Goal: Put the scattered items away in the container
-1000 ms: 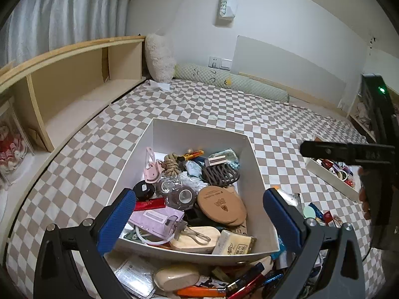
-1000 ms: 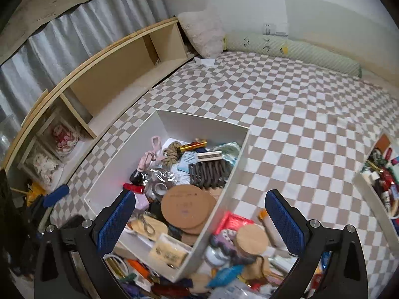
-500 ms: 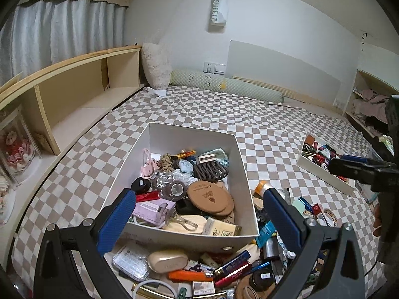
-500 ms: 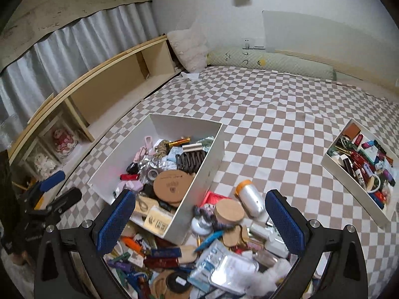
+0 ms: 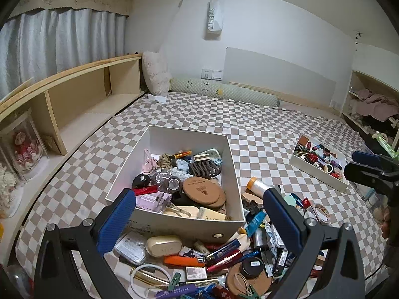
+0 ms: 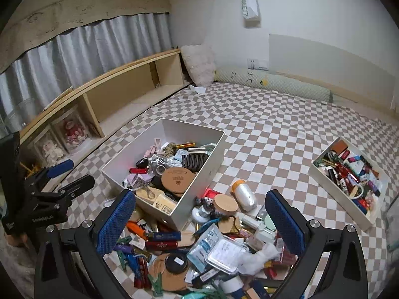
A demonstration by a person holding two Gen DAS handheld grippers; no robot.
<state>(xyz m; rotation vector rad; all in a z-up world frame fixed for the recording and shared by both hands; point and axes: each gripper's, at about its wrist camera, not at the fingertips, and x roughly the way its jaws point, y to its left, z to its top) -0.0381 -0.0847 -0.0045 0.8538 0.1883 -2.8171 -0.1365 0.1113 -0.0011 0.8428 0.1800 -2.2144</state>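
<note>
A white box sits on the checkered bed, part full of small items such as a cork coaster and a brown hair claw. A pile of scattered items lies in front of it and to its right: pens, clips, a silver bottle, a cork lid. My left gripper is open and empty, raised above the pile's near side. My right gripper is open and empty, raised above the pile.
A second white tray full of small items lies to the right. A wooden shelf runs along the left of the bed. A bolster and a pillow lie at the far wall.
Both grippers have pulled back and up from the box, so more of the pile and bed shows. Both stay open and empty.
</note>
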